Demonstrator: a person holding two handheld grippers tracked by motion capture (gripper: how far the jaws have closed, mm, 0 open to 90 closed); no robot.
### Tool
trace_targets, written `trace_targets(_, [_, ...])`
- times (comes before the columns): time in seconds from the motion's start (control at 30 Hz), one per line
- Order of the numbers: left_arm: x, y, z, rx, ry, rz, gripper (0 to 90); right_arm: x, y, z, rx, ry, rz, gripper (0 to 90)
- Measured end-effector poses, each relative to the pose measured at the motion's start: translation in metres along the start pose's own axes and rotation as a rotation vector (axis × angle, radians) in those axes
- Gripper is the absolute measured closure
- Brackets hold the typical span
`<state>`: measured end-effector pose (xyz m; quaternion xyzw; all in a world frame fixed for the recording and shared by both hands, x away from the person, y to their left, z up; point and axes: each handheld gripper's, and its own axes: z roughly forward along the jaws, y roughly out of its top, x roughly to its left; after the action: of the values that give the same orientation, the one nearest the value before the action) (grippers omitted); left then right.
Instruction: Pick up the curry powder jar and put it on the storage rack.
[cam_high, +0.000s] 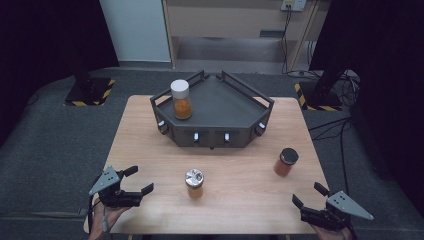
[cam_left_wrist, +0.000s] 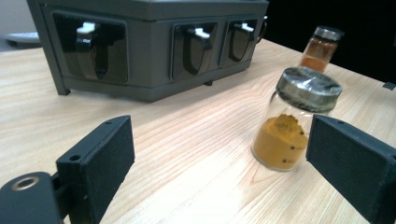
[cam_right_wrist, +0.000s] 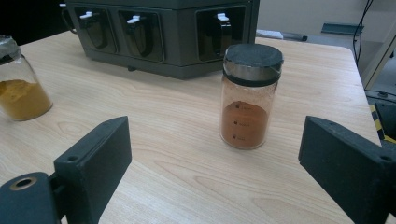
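Wood-grain table, seen from above, at the approach stage of sorting spice jars onto a dark grey rack at the far edge. Left to right: left gripper low at the near-left corner, jaws spread wide and empty, aimed toward the silver-lidded jar of yellow powder standing upright near the table's middle, still apart from it; white-lidded jar of orange powder already up on the rack's left side; black-lidded jar of reddish powder upright on the right half of the table; right gripper at the near-right corner, jaws likewise spread and empty, lined up on that jar. Judged as pre-grasp, neither jar yet touched. Next move likely: carry the left jaws forward until the silver-lidded jar sits squarely between the pads, then close on the glass below the lid without tipping it
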<state>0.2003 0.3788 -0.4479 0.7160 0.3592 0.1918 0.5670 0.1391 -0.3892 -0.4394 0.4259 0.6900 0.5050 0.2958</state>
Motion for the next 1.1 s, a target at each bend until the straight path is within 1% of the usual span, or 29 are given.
trace_targets(0.17, [0.000,-0.006,-0.001,-0.002,0.005,-0.003,7.1,0.000,0.000,0.001,-0.001,0.004,-0.005,9.5])
trace_targets(0.33, [-0.002,-0.011,-0.003,-0.004,0.019,0.008,7.1,0.000,0.000,0.000,-0.002,0.005,-0.003,9.5])
trace_targets(0.4, [-0.002,-0.014,-0.004,-0.006,0.025,0.007,7.1,0.000,0.000,0.000,-0.001,0.005,-0.004,9.5])
trace_targets(0.47, [-0.003,-0.015,-0.003,0.003,0.029,0.013,7.0,0.000,0.000,0.000,-0.001,0.006,-0.005,9.5])
trace_targets(0.5, [-0.004,-0.015,-0.003,0.007,0.038,0.025,7.0,0.000,0.000,0.000,-0.001,0.007,-0.006,9.5])
trace_targets(0.6, [-0.002,-0.017,-0.004,0.005,0.036,0.008,6.5,0.000,0.000,0.000,0.000,0.009,-0.008,9.5])
trace_targets(0.67, [-0.003,-0.017,-0.004,0.007,0.049,0.015,5.6,0.000,0.000,0.000,-0.001,0.010,-0.008,9.5])
trace_targets(0.73, [-0.003,-0.018,-0.004,0.003,0.051,0.007,5.3,-0.001,0.000,0.001,0.000,0.010,-0.007,9.5])
trace_targets(1.0, [-0.006,-0.021,-0.008,-0.013,0.107,0.012,4.2,0.000,0.000,0.001,-0.001,0.009,-0.003,9.5])
trace_targets(1.1, [-0.006,-0.023,-0.010,-0.019,0.119,0.008,3.9,-0.001,0.000,0.001,0.000,0.010,-0.003,9.5])
